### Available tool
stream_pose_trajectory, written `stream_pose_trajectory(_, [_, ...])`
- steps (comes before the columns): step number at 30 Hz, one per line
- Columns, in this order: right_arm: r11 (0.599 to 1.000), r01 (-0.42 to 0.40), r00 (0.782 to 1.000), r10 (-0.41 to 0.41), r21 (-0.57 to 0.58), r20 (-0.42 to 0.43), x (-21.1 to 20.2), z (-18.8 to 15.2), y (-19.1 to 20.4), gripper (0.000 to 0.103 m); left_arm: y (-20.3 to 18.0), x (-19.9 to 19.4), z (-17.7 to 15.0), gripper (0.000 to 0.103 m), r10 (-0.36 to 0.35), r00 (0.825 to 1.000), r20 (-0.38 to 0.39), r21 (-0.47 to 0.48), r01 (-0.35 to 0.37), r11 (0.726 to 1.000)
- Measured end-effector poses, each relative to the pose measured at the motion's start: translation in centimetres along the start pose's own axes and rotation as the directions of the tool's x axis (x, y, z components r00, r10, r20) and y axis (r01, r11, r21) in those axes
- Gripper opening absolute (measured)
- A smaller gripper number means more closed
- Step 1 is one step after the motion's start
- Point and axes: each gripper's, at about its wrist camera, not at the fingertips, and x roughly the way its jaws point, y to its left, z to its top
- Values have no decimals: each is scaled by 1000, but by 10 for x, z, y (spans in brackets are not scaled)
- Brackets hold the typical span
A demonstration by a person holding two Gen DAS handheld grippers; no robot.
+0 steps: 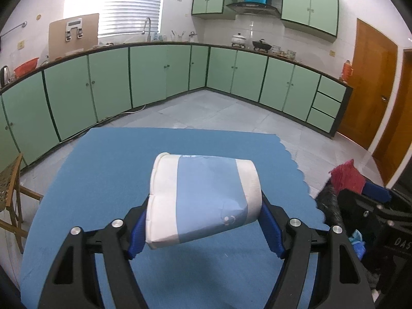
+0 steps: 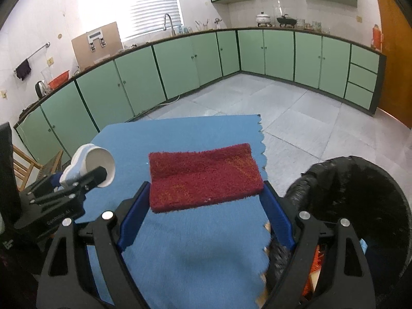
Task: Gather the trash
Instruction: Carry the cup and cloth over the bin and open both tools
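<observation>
Left gripper point(image 1: 203, 228): its blue fingers point(image 1: 137, 234) stand fairly wide apart and are clamped on a crushed paper cup point(image 1: 203, 200), one pad on each end of it.
Paper cup: white with a blue band, lying sideways between the fingers, flattened rim at the left finger, base at the right finger; it is held up off the blue mat point(image 1: 103, 170) that covers the worktop.
Left gripper from the right wrist view: off to the left of the right fingers, the cup's point(image 2: 99, 166) open mouth facing this camera.
Right gripper point(image 2: 206, 219): blue fingers point(image 2: 134, 221) wide apart and clamped on a dark red scouring pad point(image 2: 203, 177), each finger pressing one short end.
Scouring pad: flat, rectangular and fuzzy, held level ahead of the fingertips, above the blue mat point(image 2: 180, 257).
Trash bin point(image 2: 360, 206): lined with a black bag, just right of the right finger, past the mat's scalloped edge; some orange scraps show inside it.
Background: green kitchen cabinets point(image 2: 180, 69) beyond the mat.
</observation>
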Motion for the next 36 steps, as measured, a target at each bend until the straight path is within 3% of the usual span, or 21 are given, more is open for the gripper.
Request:
stream_pose_trajectory(10, [997, 62, 995, -64, 36, 75, -68, -15, -24, 81, -41, -35, -5, 73, -72, 997, 42, 61, 70, 996])
stream_pose_trajectory(20, [974, 189, 974, -202, 123, 106, -119, -37, -86, 81, -117, -42, -6, 73, -199, 978, 60, 147, 188, 971])
stream_pose_trajectory(29, [938, 292, 941, -317, 188, 117, -142, -56, -141, 81, -184, -29, -12, 73, -301, 952, 43, 208, 287, 935])
stream_pose_trajectory(36, [907, 338, 922, -373, 251, 107, -138, -72, -180, 81, -223, -11, -16, 73, -350, 936, 45, 239, 330, 913])
